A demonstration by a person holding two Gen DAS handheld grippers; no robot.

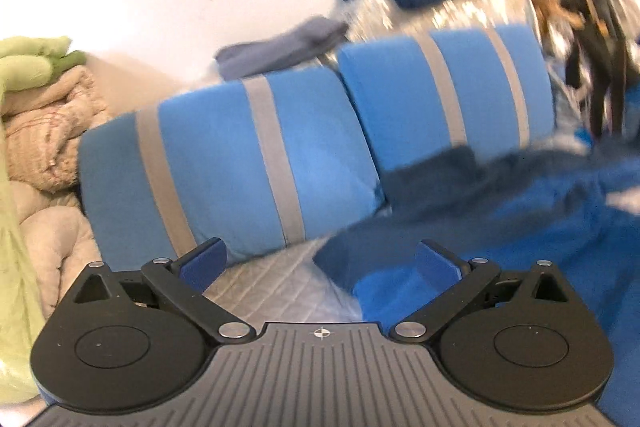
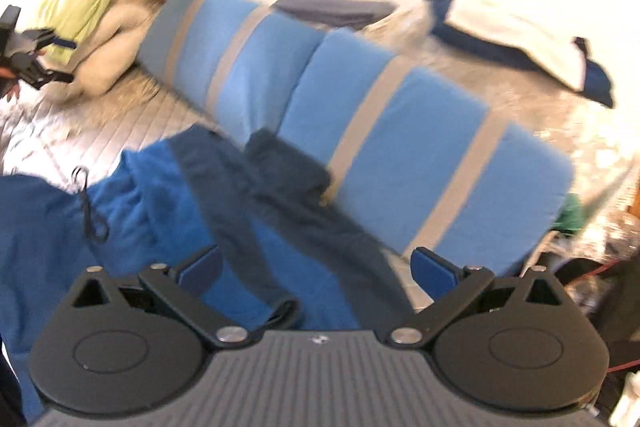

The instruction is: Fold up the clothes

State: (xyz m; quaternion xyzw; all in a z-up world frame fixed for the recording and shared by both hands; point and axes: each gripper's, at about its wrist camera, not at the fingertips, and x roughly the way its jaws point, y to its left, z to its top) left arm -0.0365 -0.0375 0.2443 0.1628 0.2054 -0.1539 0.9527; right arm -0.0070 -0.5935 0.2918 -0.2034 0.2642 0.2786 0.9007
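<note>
Nearest the lenses, both tools stand spread wide and empty: the left gripper (image 1: 320, 261) hangs over the seam where the quilted silver-grey bed cover (image 1: 276, 287) meets cloth, and the right gripper (image 2: 316, 267) hangs directly above the garment, apparently so each can come down on an edge.

Just beyond them lies the task's thing, a rumpled bright-blue garment with darker navy panels (image 2: 160, 195), spread loosely on the bed. Two navy strips run across it toward the right gripper, and a thin black drawstring (image 2: 90, 207) curls on its left part, so it is not yet flat enough to crease; I judge that the folding has hardly begun. Its far navy edge (image 1: 436, 179) rides up against the two light-blue cushions with grey stripes (image 1: 240, 163), which will likely need freeing first.

Behind the cushions, folded grey-blue cloth (image 1: 280, 47) and a white-and-navy piece (image 2: 516, 39) rest near the wall, perhaps already set aside. Farthest left, beige quilts topped with a lime-green blanket (image 1: 44, 107) are heaped out of the working area.
</note>
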